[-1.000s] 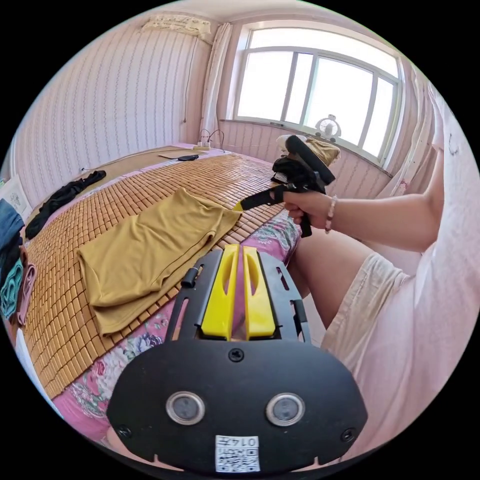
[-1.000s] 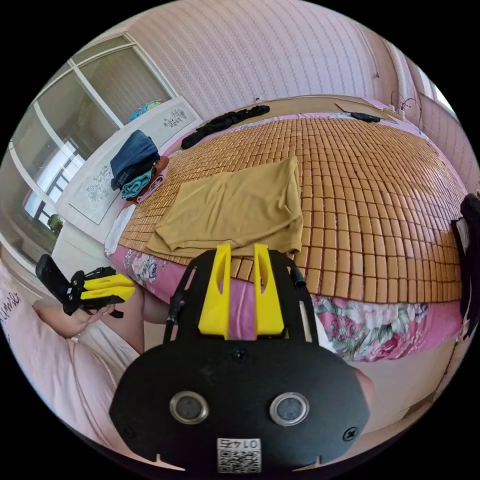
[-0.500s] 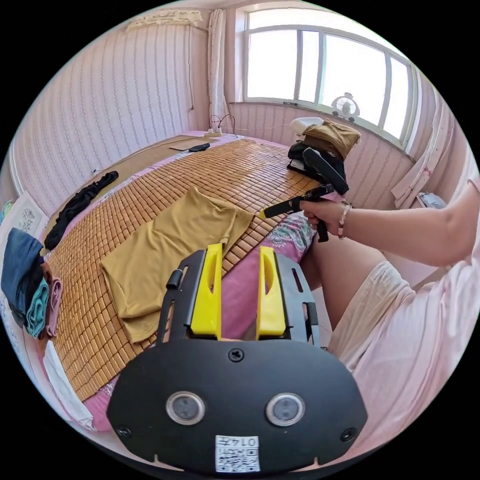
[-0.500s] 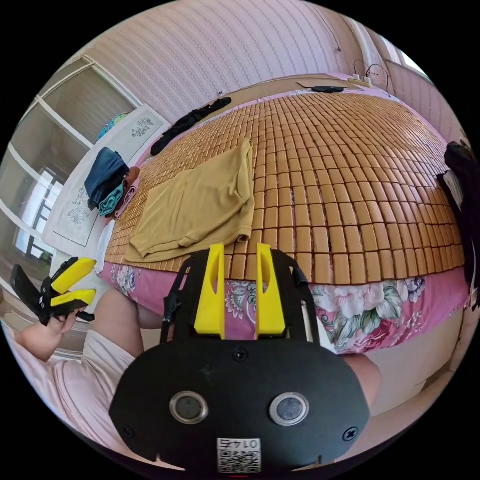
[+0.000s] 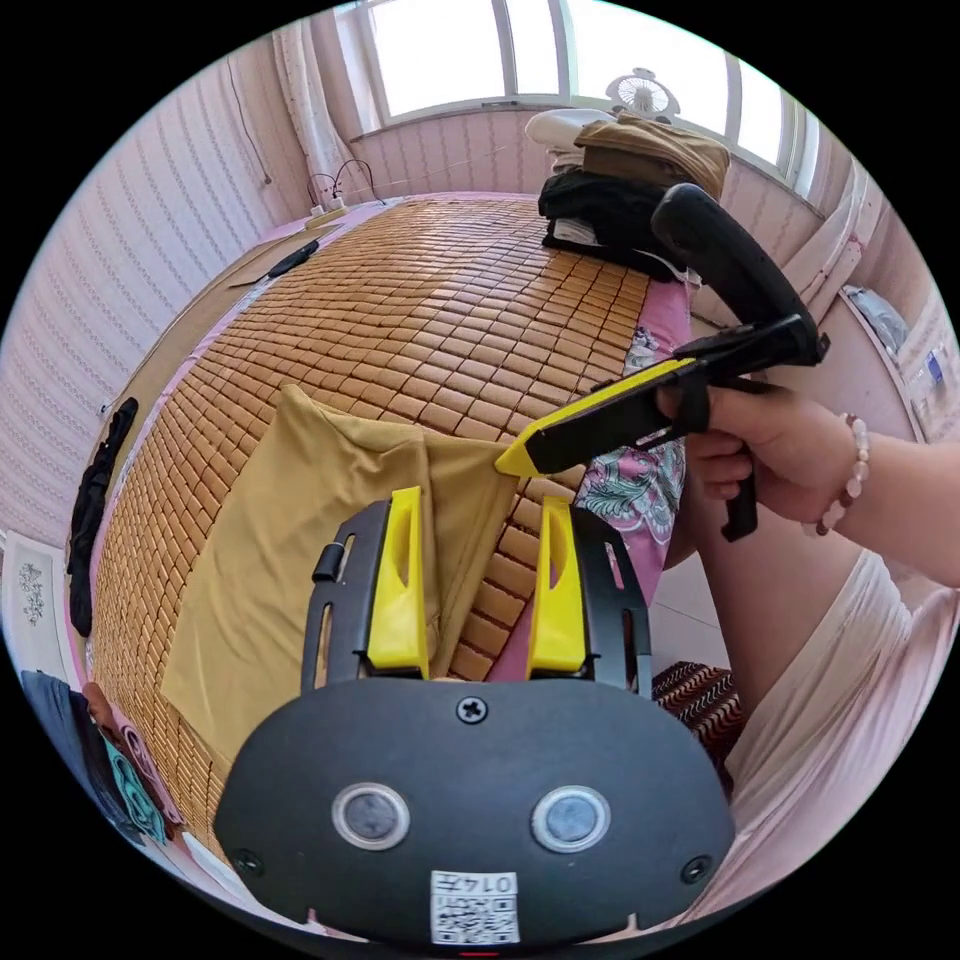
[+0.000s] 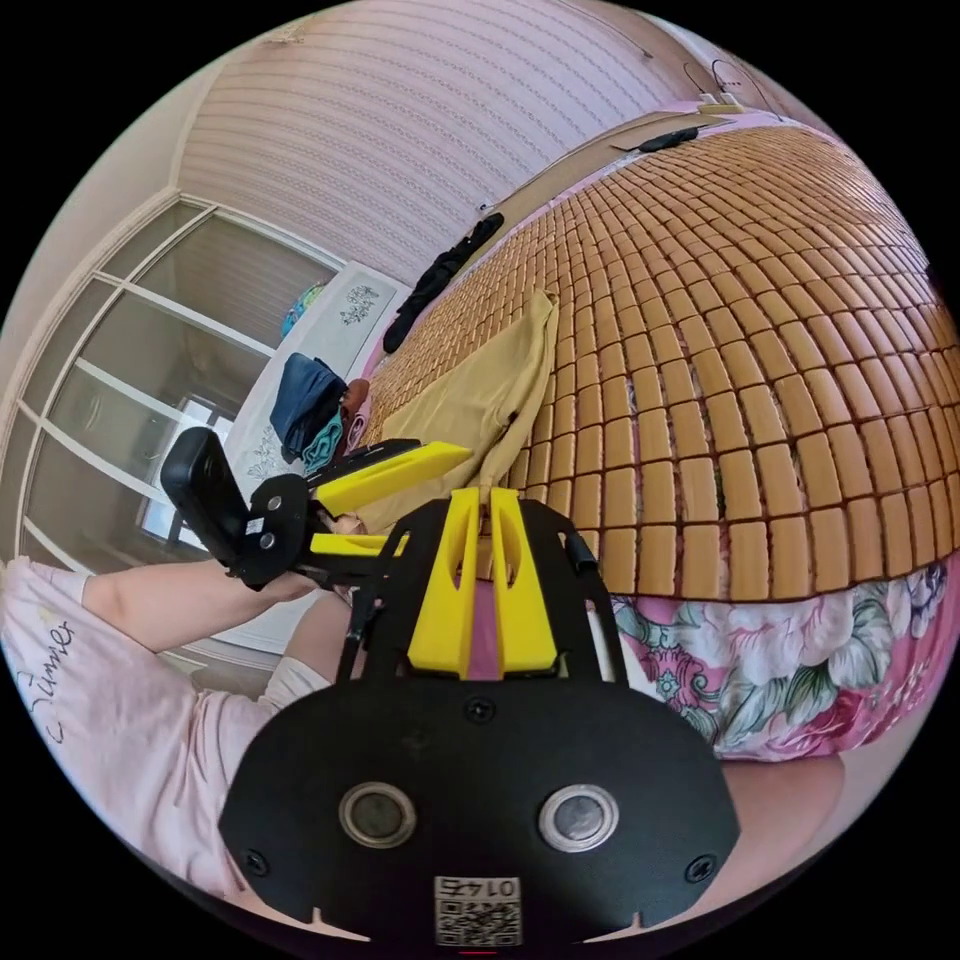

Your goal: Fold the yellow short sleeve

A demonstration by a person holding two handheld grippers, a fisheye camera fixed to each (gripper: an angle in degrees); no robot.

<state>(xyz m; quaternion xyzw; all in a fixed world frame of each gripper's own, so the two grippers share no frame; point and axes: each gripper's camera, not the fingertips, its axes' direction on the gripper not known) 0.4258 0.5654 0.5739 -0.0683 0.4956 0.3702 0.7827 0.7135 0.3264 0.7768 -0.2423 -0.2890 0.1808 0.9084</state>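
Pink striped walls and a bright window frame a bed (image 5: pixel 640 330) covered by a bamboo mat (image 5: pixel 440 300), and on that mat, near the edge where the person stands, lies the yellow short sleeve (image 5: pixel 300 520), already doubled over into a rough oblong with a rumpled corner toward the grippers. In the left gripper view the left gripper (image 5: pixel 478 585) hangs just above the near edge of the garment with its jaws spread wide and nothing between them; the cloth's folded edge runs right ahead of its left jaw. The right gripper (image 5: pixel 515 460) comes in from the right, its tip at the garment's near corner, and in the right gripper view (image 6: pixel 478 590) its jaws stand almost together with no cloth between them. The left gripper (image 6: pixel 400 500) shows there too, jaws parted, just this side of the shirt (image 6: pixel 480 400). A pile of folded clothes (image 5: pixel 620 180) sits well beyond, toward the window. The fold looks partly done, and this seems to be the approach to the next grasp: each gripper needs to drop onto a near corner, pinch through all layers, then carry that edge across evenly.
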